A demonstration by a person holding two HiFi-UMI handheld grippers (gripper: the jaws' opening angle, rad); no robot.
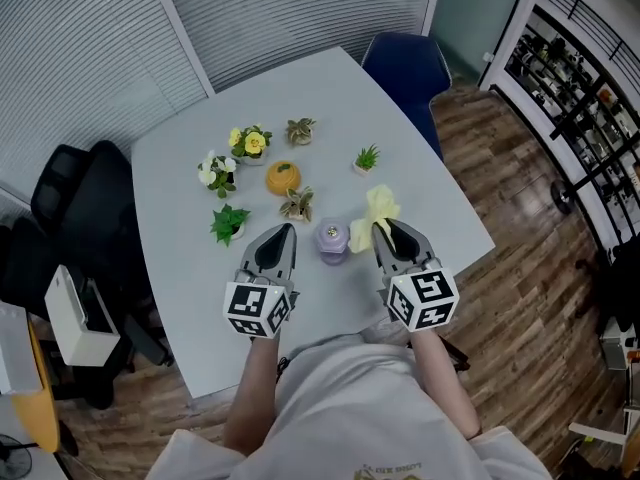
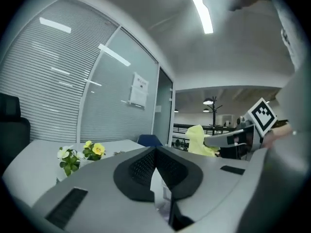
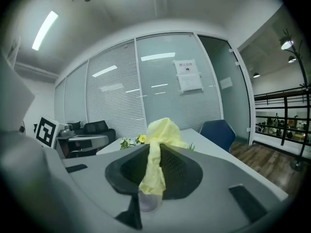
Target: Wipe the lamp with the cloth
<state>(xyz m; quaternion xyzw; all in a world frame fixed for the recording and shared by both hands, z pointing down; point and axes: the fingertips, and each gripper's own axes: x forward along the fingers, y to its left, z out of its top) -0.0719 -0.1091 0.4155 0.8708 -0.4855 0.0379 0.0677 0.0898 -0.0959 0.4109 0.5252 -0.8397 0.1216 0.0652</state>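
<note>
A small purple lamp (image 1: pixel 333 240) stands on the pale grey table (image 1: pixel 180 168), between my two grippers. Both grippers are held up above the table's near part and point almost level. The left gripper (image 1: pixel 287 229) is left of the lamp; its jaws (image 2: pixel 155 150) are shut with nothing between them. The right gripper (image 1: pixel 381 230) is right of the lamp and shut on a yellow cloth (image 1: pixel 379 207). The cloth (image 3: pixel 162 135) bunches up above the jaw tips and a strip hangs down between the pads. The left gripper view also catches the cloth (image 2: pixel 198 140). The lamp is outside both gripper views.
Several small potted plants (image 1: pixel 250 143) and an orange ornament (image 1: pixel 283 177) sit on the table beyond the lamp. A blue chair (image 1: pixel 408 68) stands at the far side, a black chair (image 1: pixel 80 208) at the left. A white box (image 1: pixel 70 318) sits left of the table.
</note>
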